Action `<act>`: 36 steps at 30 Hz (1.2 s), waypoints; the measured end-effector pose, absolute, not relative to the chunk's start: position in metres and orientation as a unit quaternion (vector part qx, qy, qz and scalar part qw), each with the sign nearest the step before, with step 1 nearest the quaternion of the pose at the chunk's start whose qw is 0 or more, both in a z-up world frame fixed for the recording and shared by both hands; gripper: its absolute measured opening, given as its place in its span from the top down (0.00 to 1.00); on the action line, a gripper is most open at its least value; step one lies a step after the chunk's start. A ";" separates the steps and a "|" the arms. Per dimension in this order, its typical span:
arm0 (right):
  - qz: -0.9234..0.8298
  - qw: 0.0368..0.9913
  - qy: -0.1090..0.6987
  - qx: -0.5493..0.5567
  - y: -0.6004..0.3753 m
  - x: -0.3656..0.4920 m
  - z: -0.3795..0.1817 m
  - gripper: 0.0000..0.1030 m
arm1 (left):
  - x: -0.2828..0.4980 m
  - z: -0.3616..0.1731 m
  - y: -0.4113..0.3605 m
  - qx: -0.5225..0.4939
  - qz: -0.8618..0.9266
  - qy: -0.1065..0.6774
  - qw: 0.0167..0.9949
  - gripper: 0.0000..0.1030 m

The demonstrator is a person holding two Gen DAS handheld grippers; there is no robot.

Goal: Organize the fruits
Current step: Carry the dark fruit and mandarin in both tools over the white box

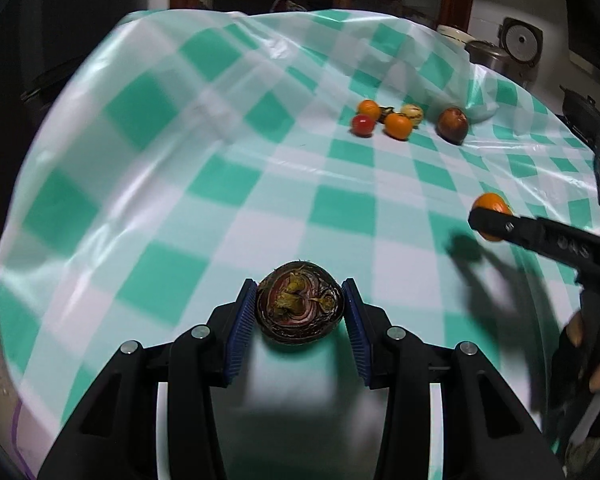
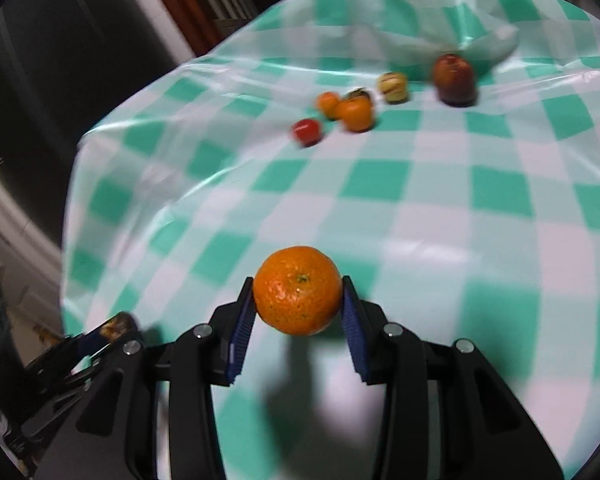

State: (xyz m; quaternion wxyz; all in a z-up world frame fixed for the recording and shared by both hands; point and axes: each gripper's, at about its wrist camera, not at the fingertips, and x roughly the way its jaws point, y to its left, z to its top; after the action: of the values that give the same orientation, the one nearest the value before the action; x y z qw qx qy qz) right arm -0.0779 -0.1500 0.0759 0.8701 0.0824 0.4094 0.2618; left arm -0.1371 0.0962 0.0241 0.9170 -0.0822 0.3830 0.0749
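On the checked tablecloth, loose fruits (no container).

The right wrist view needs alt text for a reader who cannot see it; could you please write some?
The right hand-held gripper clamps a round orange mandarin above a green-and-white checked tablecloth. Farther back lie a small red fruit, two orange fruits, a pale striped fruit and a dark red apple.

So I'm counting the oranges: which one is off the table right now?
The orange clamped in the right gripper, held above the checked cloth. The two other oranges lie in the far cluster by the red fruit.
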 end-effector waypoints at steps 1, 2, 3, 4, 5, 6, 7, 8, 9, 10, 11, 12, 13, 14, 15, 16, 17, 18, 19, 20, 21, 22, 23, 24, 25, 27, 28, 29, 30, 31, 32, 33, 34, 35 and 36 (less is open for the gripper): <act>0.271 0.869 0.406 0.083 -0.142 -0.092 0.078 0.59 | -0.145 0.024 0.101 -0.085 0.078 0.381 0.917 0.60; 0.281 0.867 0.404 0.083 -0.136 -0.103 0.079 0.59 | -0.153 0.024 0.105 -0.087 0.082 0.379 0.918 0.60; 0.287 0.865 0.405 0.078 -0.130 -0.111 0.081 0.59 | -0.165 0.025 0.112 -0.087 0.089 0.375 0.919 0.60; 0.296 0.863 0.405 0.064 -0.119 -0.123 0.081 0.59 | -0.172 0.025 0.116 -0.086 0.094 0.373 0.919 0.60; 0.302 0.862 0.404 0.052 -0.110 -0.131 0.082 0.59 | -0.179 0.024 0.120 -0.084 0.099 0.370 0.920 0.60; 0.310 0.861 0.402 0.041 -0.101 -0.141 0.083 0.59 | -0.189 0.024 0.127 -0.084 0.105 0.369 0.920 0.60; 0.320 0.859 0.399 0.032 -0.093 -0.150 0.085 0.59 | -0.196 0.023 0.133 -0.086 0.110 0.367 0.920 0.60; 0.330 0.856 0.397 0.026 -0.086 -0.158 0.086 0.59 | -0.205 0.023 0.141 -0.091 0.113 0.363 0.920 0.60; 0.343 0.852 0.395 0.018 -0.077 -0.168 0.088 0.59 | -0.214 0.024 0.148 -0.095 0.118 0.359 0.921 0.60; 0.351 0.850 0.393 0.012 -0.071 -0.173 0.090 0.59 | -0.221 0.024 0.153 -0.096 0.124 0.356 0.921 0.60; 0.360 0.848 0.390 0.002 -0.064 -0.181 0.091 0.59 | -0.229 0.025 0.159 -0.097 0.130 0.352 0.922 0.60; 0.368 0.846 0.385 -0.008 -0.056 -0.187 0.093 0.59 | -0.238 0.027 0.165 -0.097 0.137 0.346 0.923 0.60; 0.378 0.843 0.381 -0.020 -0.047 -0.195 0.095 0.59 | -0.246 0.028 0.171 -0.097 0.144 0.343 0.923 0.60; 0.390 0.839 0.380 -0.029 -0.037 -0.202 0.097 0.59 | -0.254 0.029 0.177 -0.096 0.152 0.341 0.923 0.60; 0.396 0.836 0.379 -0.035 -0.029 -0.206 0.098 0.59 | -0.260 0.030 0.181 -0.097 0.156 0.338 0.923 0.60; 0.409 0.830 0.377 -0.048 -0.017 -0.215 0.099 0.59 | -0.268 0.031 0.185 -0.098 0.160 0.335 0.923 0.60; 0.418 0.826 0.374 -0.060 -0.009 -0.223 0.099 0.59 | -0.275 0.033 0.190 -0.096 0.168 0.330 0.924 0.60; 0.426 0.822 0.370 -0.074 0.000 -0.231 0.100 0.59 | -0.282 0.034 0.194 -0.096 0.174 0.327 0.924 0.60; 0.440 0.816 0.365 -0.092 0.013 -0.243 0.101 0.59 | -0.288 0.035 0.198 -0.096 0.179 0.324 0.924 0.60; 0.451 0.810 0.360 -0.104 0.021 -0.251 0.102 0.59 | -0.296 0.036 0.203 -0.098 0.184 0.321 0.924 0.60; 0.469 0.801 0.351 -0.124 0.033 -0.266 0.103 0.59 | -0.305 0.036 0.209 -0.100 0.192 0.318 0.923 0.60; 0.481 0.795 0.343 -0.138 0.040 -0.276 0.104 0.59 | -0.313 0.036 0.214 -0.104 0.200 0.316 0.922 0.60; 0.496 0.787 0.333 -0.154 0.049 -0.288 0.104 0.59 | -0.324 0.036 0.222 -0.110 0.211 0.313 0.920 0.60; 0.508 0.779 0.328 -0.165 0.056 -0.296 0.103 0.59 | -0.332 0.035 0.228 -0.117 0.219 0.311 0.917 0.60; 0.530 0.764 0.321 -0.180 0.065 -0.311 0.101 0.59 | -0.341 0.034 0.237 -0.126 0.228 0.310 0.914 0.60; 0.562 0.737 0.318 -0.201 0.078 -0.330 0.094 0.59 | -0.359 0.030 0.254 -0.139 0.251 0.308 0.907 0.60; 0.583 0.714 0.324 -0.215 0.088 -0.342 0.085 0.59 | -0.366 0.027 0.261 -0.144 0.260 0.309 0.903 0.60; 0.591 0.701 0.330 -0.224 0.093 -0.348 0.079 0.59 | -0.373 0.022 0.271 -0.149 0.271 0.314 0.898 0.60; 0.599 0.687 0.338 -0.236 0.101 -0.355 0.071 0.59 | -0.378 0.017 0.279 -0.154 0.278 0.322 0.892 0.60; 0.605 0.668 0.351 -0.254 0.111 -0.363 0.059 0.59 | -0.380 0.010 0.288 -0.158 0.281 0.333 0.886 0.60; 0.606 0.652 0.363 -0.276 0.124 -0.369 0.046 0.59 | -0.380 0.002 0.296 -0.162 0.280 0.348 0.880 0.60; 0.603 0.643 0.369 -0.293 0.133 -0.373 0.037 0.59 | -0.379 -0.009 0.306 -0.167 0.274 0.369 0.873 0.60; 0.596 0.633 0.376 -0.321 0.147 -0.378 0.022 0.59 | -0.375 -0.021 0.315 -0.169 0.268 0.388 0.866 0.60; 0.588 0.623 0.384 -0.345 0.159 -0.381 0.008 0.59 | -0.367 -0.039 0.326 -0.169 0.258 0.420 0.853 0.60; 0.575 0.612 0.398 -0.370 0.175 -0.382 -0.011 0.59 | -0.359 -0.055 0.333 -0.164 0.250 0.449 0.842 0.60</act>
State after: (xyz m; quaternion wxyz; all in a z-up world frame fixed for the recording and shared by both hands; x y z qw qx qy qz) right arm -0.3816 0.1752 -0.0111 0.6117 -0.3703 0.3981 0.5746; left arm -0.3590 0.3333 -0.0549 0.8423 -0.1636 0.4487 0.2498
